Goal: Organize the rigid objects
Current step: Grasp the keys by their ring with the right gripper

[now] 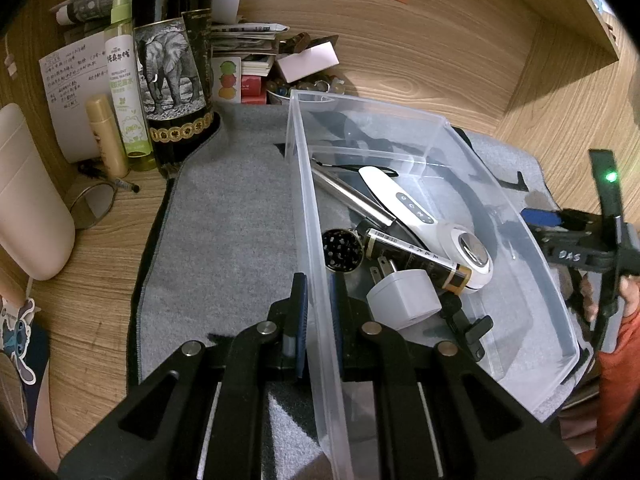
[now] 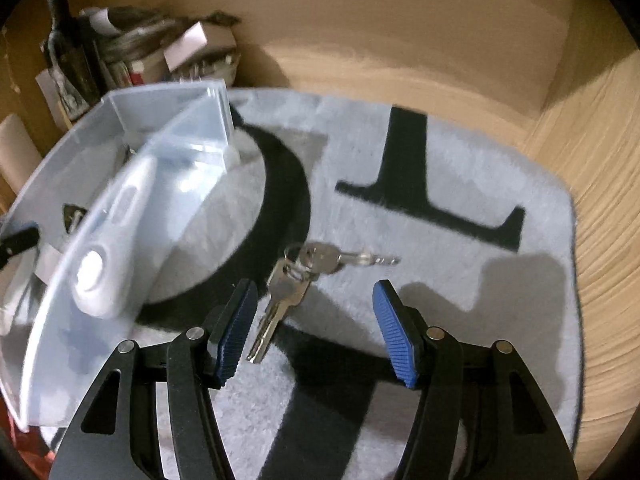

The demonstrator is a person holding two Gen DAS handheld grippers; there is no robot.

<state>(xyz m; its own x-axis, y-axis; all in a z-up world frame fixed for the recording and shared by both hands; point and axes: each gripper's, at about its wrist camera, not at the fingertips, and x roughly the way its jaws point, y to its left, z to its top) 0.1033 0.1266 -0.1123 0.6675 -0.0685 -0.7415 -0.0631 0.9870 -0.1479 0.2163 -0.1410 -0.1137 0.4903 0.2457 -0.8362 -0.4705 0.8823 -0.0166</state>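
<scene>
Clear plastic bin (image 1: 400, 120). Grey mat (image 1: 224, 232) with black markings. Silver keys (image 2: 292, 280). White handheld device (image 1: 432, 224). Dark bottle (image 1: 176, 60), black-and-white elephant label. Blue ribbed pads (image 2: 394, 340) on black right gripper (image 2: 316, 332).

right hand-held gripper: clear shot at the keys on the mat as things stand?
Probably yes. The right hand-held gripper is open, and the keys lie loose on the grey mat just ahead, nearer its left finger. Nothing covers them; the clear bin sits off to the left.
</scene>
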